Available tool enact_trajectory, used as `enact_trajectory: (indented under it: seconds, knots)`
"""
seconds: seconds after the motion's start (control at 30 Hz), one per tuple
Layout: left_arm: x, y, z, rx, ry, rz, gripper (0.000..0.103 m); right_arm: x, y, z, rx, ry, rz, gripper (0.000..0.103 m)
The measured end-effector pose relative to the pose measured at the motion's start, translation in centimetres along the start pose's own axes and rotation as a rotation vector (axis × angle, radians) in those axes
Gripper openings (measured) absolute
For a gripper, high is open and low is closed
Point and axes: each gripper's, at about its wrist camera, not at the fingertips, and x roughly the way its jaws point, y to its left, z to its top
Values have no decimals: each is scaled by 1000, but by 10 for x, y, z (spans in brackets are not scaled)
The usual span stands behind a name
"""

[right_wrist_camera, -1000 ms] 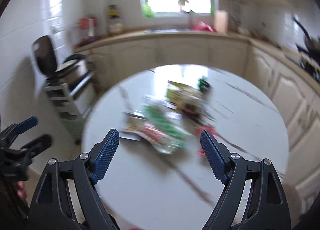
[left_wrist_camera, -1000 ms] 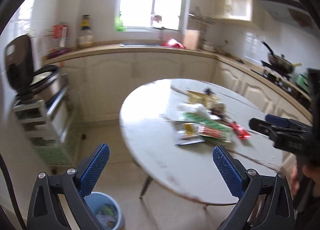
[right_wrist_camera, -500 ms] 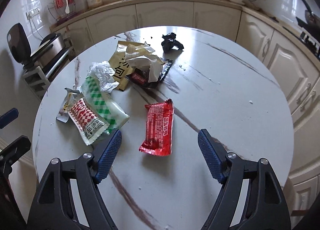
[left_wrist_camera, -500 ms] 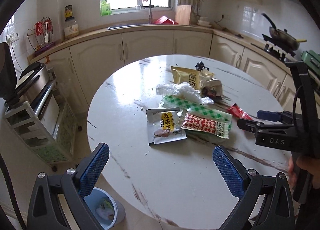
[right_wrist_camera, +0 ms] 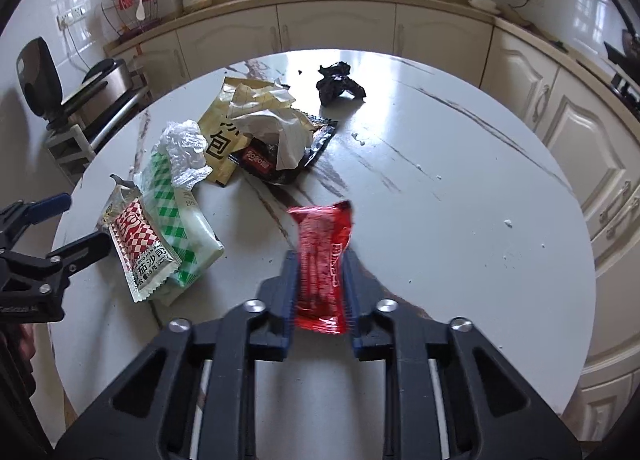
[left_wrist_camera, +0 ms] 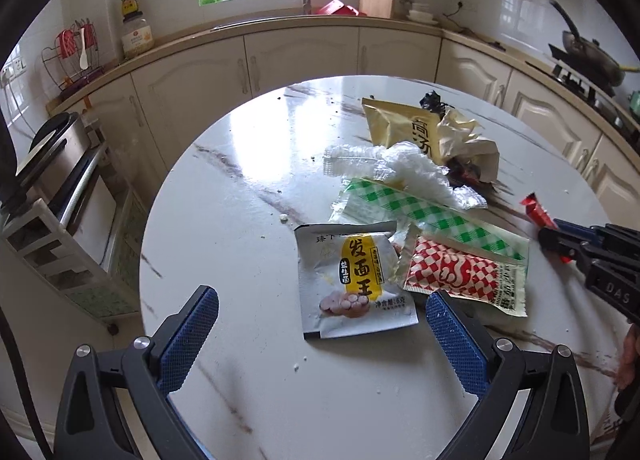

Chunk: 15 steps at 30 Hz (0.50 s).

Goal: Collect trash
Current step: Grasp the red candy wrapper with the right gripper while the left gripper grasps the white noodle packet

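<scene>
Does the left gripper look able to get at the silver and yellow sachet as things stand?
Probably yes: the left gripper is open, the silver and yellow sachet lies flat just ahead between its fingers, with nothing on top.

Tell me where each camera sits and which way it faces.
Left wrist: on the left gripper, above the table's near edge, facing a white sachet; open jaws and the right gripper show.
Right wrist: on the right gripper, jaws shut on a red wrapper; the left gripper shows.
Shared: the checkered packet.
</scene>
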Motion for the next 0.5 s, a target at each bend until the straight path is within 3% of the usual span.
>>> enact_trajectory:
  seconds: [0.2, 0.27, 0.43, 0.47, 0.5]
  knots:
    - [21, 12, 1, -42, 10, 26, 102, -3, -10, -3, 27, -6, 28, 16]
    - [30, 16, 3, -51, 38, 5, 102, -4, -15, -3, 34, -8, 37, 16]
    - [35, 7, 10, 10, 16, 14, 102, -5, -17, -5, 50, -13, 50, 16]
    - [39, 6, 13, 19, 21, 3, 99, -5, -16, -6, 50, -14, 50, 16]
    - [41, 7, 14, 20, 25, -14, 88, -6, -17, -6, 49, -13, 52, 16]
